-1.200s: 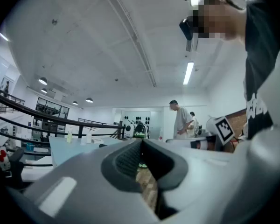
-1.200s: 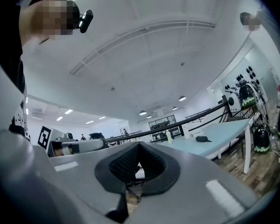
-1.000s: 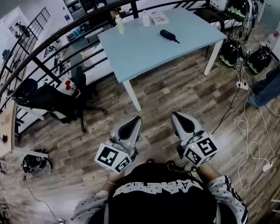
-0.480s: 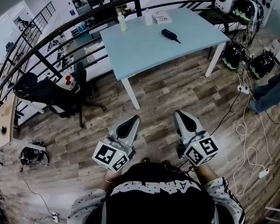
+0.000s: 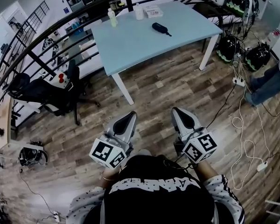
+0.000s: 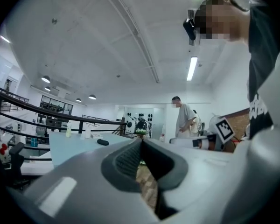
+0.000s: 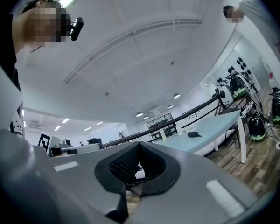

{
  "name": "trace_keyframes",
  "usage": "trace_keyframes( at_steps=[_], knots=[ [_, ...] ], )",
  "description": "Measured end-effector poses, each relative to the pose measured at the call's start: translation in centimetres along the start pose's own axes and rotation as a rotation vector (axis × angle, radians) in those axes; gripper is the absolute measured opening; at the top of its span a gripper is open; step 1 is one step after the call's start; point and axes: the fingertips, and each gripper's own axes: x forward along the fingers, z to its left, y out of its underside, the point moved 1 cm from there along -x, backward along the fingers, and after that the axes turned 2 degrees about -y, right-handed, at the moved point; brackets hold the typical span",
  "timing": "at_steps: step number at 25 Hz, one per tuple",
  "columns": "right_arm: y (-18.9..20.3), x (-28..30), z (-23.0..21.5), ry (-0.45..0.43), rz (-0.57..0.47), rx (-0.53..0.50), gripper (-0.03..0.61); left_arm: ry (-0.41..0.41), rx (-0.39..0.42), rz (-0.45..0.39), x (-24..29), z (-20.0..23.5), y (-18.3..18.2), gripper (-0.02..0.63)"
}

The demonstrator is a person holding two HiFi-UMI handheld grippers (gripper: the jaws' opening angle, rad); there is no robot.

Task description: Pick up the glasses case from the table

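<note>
The black glasses case [image 5: 161,29] lies on the light blue table [image 5: 130,45], towards its far right part. Both grippers are held level over the wooden floor, well short of the table, and point at it. My left gripper [image 5: 130,115] is shut and empty, its tips meeting. My right gripper [image 5: 178,112] is shut and empty too. In the left gripper view the case [image 6: 102,142] is a small dark shape on the table [image 6: 70,150] beyond the jaws. The right gripper view shows the case [image 7: 193,134] far off on the table [image 7: 214,127].
Two bottles [image 5: 112,17] [image 5: 139,10] and a flat box [image 5: 153,11] stand at the table's far edge. A black railing [image 5: 60,31] runs behind it. An office chair [image 5: 51,94] stands left. Cables [image 5: 245,125], bags [image 5: 228,45] and a person's leg [image 5: 270,83] are right.
Both grippers, still shut, have moved forward with the person over the floor towards the table. The table and case have shifted a little left and up in the head view.
</note>
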Motion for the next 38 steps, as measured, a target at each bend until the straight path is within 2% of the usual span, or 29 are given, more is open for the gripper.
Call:
trace_keyframes(
  at_steps=[8,14,22,32,38],
  knots=[
    [-0.9,-1.4,-2.6,0.043,-0.001,-0.008,0.005,0.039,-0.020,-0.008,3.1,-1.0,0.4,0.000],
    [-2.2,-0.8,-5.7,0.092,-0.006,-0.056,0.005,0.083,-0.011,-0.032,7.2,-0.1,0.8,0.000],
    [-3.6,3.3,-10.6,0.154,0.005,-0.090,0.005,0.116,-0.023,-0.042,13.7,4.2,1.4,0.000],
    [-3.9,9.7,-17.1,0.203,0.024,-0.055,0.006,0.133,-0.027,-0.006,21.9,10.6,2.3,0.000],
    [-5.6,13.5,-21.1,0.262,0.022,-0.044,0.006,0.174,-0.024,-0.002,27.7,14.0,1.2,0.000]
  ],
)
